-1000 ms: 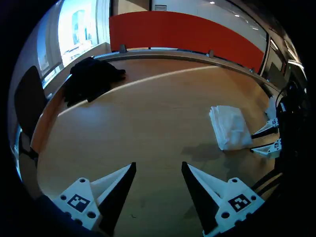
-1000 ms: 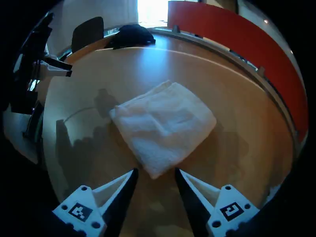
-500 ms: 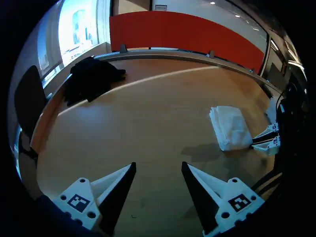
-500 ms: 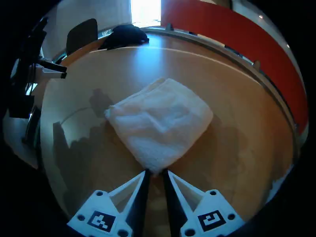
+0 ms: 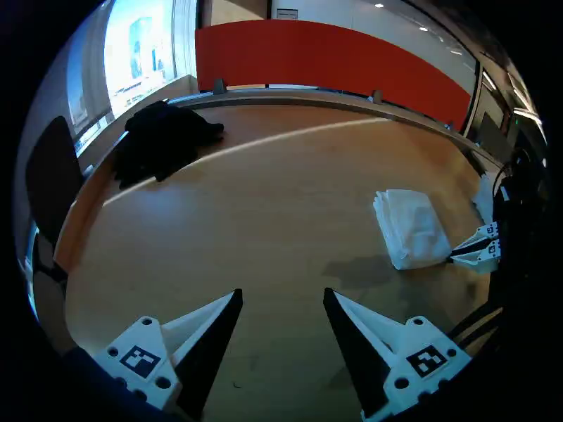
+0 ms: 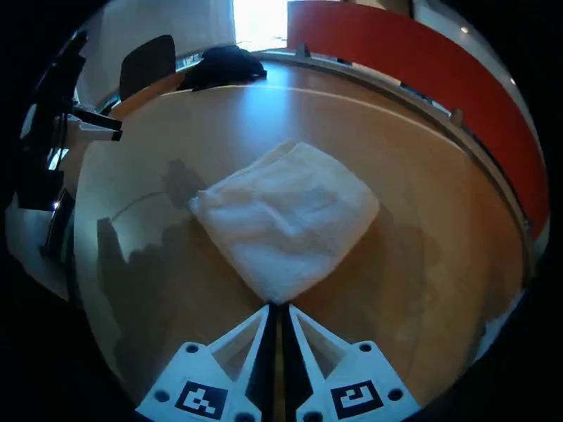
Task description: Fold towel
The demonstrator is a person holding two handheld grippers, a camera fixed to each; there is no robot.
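Left gripper view: my left gripper (image 5: 281, 309) is released, fingers wide apart over the wooden tabletop (image 5: 267, 204). Folded white towel (image 5: 412, 228) lies toward the tabletop's right edge; a black bundle (image 5: 165, 137) sits at the far left corner. Right gripper view: my right gripper (image 6: 279, 313) is clenched to a thin slit, tips at the towel's near corner. Cannot tell whether cloth is pinched between them.

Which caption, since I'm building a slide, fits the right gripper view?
Right gripper, fingers closed, at the near corner of a folded white towel on a wooden table.
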